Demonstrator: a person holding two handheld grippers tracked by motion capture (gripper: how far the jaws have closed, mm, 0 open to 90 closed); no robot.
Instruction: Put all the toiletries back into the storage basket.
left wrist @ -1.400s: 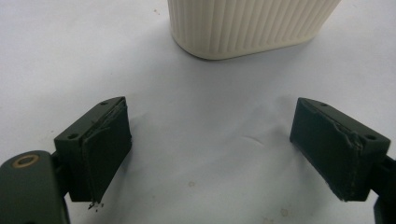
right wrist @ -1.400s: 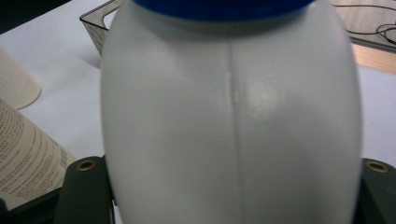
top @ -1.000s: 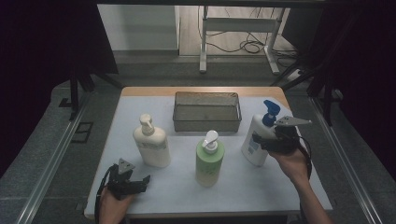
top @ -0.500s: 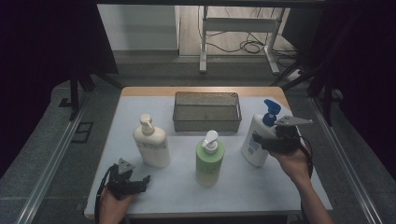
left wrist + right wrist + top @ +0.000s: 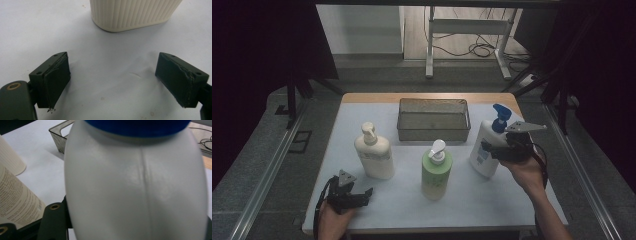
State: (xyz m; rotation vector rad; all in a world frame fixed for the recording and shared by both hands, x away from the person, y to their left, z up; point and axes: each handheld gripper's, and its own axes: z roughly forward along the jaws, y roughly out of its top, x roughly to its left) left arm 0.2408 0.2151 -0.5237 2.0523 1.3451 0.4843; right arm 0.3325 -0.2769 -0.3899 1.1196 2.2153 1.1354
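A white bottle with a blue pump (image 5: pixel 483 148) stands tilted at the table's right, and my right gripper (image 5: pixel 490 150) is shut on its body from the right side. In the right gripper view the same white bottle (image 5: pixel 137 185) sits very close between the jaws. A green pump bottle (image 5: pixel 436 172) stands in the middle and a cream pump bottle (image 5: pixel 373 153) left of it. My left gripper (image 5: pixel 363 195) rests low at the front left, open and holding nothing. Its view shows the cream bottle's ribbed base (image 5: pixel 135 15) just ahead of the open left gripper (image 5: pixel 112 85).
A dark wire basket (image 5: pixel 433 119) sits at the back middle of the white table top (image 5: pixel 492 200); its corner (image 5: pixel 58 135) appears behind the held bottle. A printed label (image 5: pixel 17 200) of a nearby bottle is close on the left there. Dark floor drops off past the table's edges.
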